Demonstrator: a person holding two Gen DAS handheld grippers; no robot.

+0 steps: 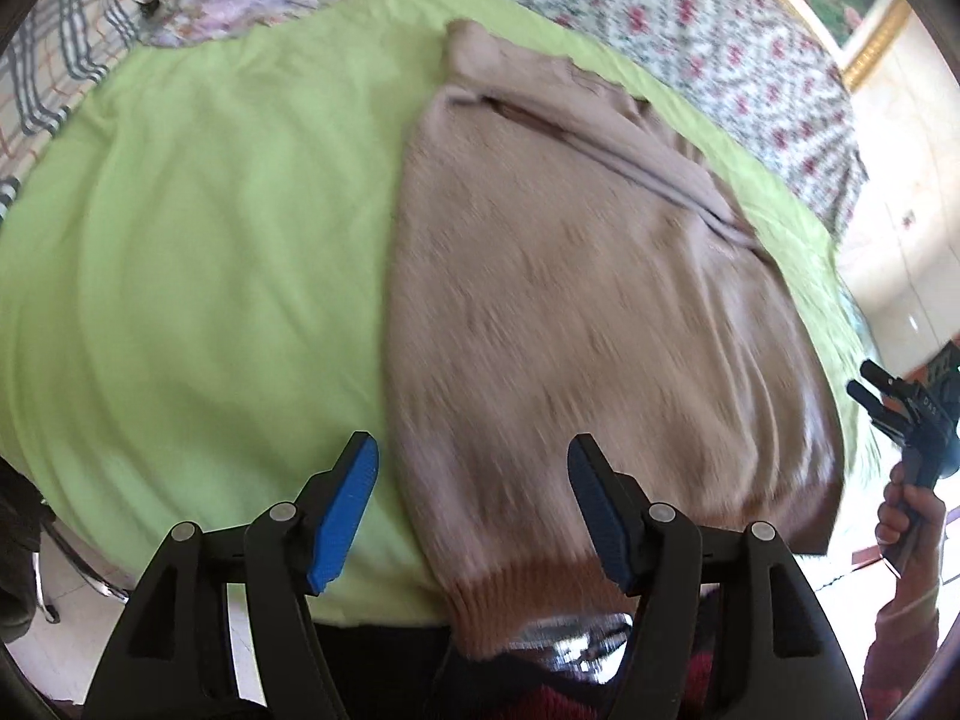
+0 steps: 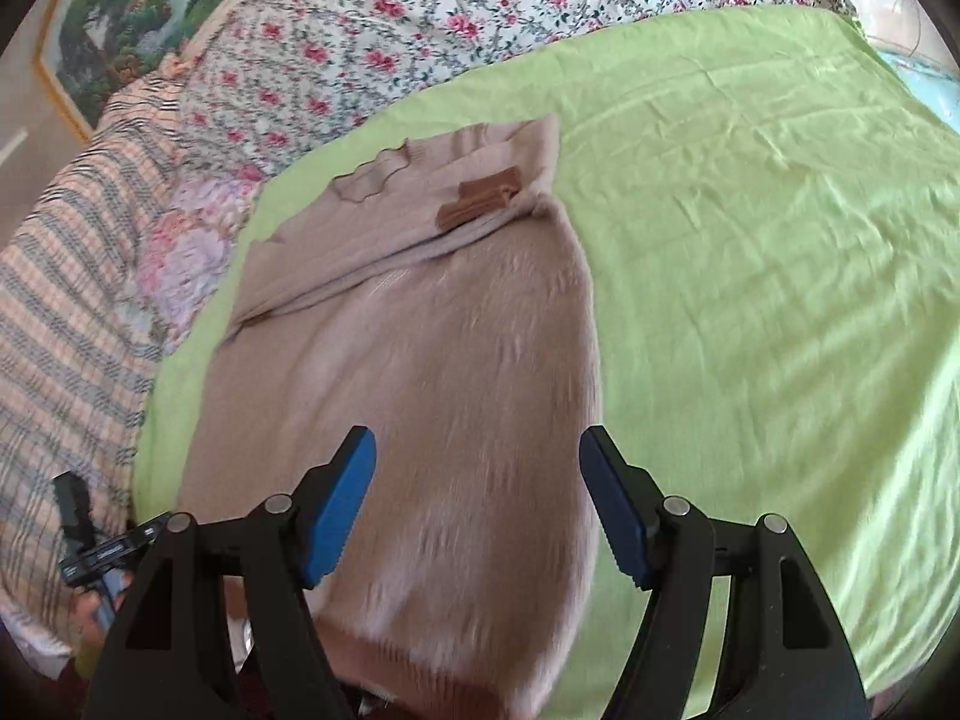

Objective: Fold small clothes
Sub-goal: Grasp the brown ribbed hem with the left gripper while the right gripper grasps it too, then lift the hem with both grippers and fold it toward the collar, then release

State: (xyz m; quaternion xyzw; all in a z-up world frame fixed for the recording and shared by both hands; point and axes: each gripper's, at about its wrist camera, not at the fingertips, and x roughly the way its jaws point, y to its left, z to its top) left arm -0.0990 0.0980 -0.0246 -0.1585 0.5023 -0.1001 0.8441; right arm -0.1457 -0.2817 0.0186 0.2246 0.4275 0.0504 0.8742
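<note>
A tan knit sweater (image 1: pixel 600 312) lies flat on a lime green sheet (image 1: pixel 198 276) spread over a bed, its darker ribbed hem hanging off the near edge. Both sleeves are folded across the upper body, and a brown ribbed cuff (image 2: pixel 477 203) rests near the collar. The fabric looks soft and fuzzy, blurred in both views. The left tongs (image 1: pixel 474 510) hover just above the hem, tilted down toward it, with blue ridged pads (image 1: pixel 345 516) spread wide and nothing between them. The right tongs (image 2: pixel 477 510) sit over the lower body of the sweater, also wide apart and holding nothing. From the left camera, the right tongs appear at the far right edge, gripped by a hand (image 1: pixel 906 516) in a red sleeve, beside the sweater's corner. Behind the sheet lie a floral quilt (image 2: pixel 480 6) and a plaid blanket (image 2: pixel 66 300). A gold-framed landscape painting (image 2: pixel 120 18) hangs on the wall.
</note>
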